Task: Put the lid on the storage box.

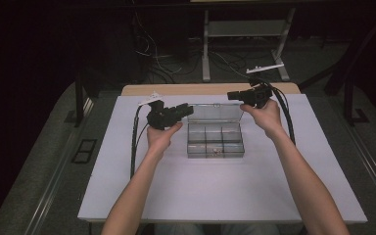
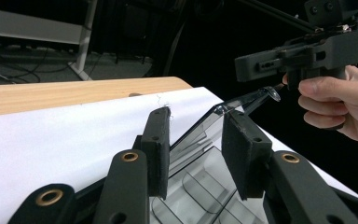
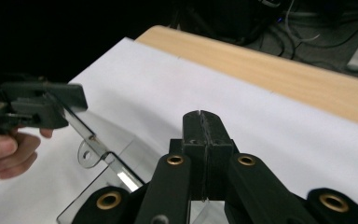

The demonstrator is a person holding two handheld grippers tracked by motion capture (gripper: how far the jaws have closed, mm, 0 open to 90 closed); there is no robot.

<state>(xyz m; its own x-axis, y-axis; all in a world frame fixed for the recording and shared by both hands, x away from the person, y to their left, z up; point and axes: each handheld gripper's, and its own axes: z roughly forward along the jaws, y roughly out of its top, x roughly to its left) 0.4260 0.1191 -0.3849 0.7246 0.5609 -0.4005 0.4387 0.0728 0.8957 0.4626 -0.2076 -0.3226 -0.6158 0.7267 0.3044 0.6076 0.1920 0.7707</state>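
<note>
One clear plastic compartment box is sitting near the middle of the white sheet, its hinged lid standing open at the far edge. Taking the box as landmark throughout.

Nearest the person, in front of the box: bare white sheet, two forearms coming in over it.

At the box: six compartments counted in the high view, two rows of three; a small item is possibly lying in the near middle one, too small to tell.

Left gripper is hovering at the box's left rear corner, jaws standing apart on either side of the lid's edge in the left gripper view, not yet pinching it. Right gripper is hanging above the box's right rear, jaws pressed together on nothing.

Handling judgement: the box is looking light, stiff, smooth and slippery, thin walls likely cracking under a hard squeeze. Best hold: lid edge near the tab, or a side wall, with the other gripper steadying the base.

Beyond the box: one strip of wooden tabletop, then dark floor with cables
</note>
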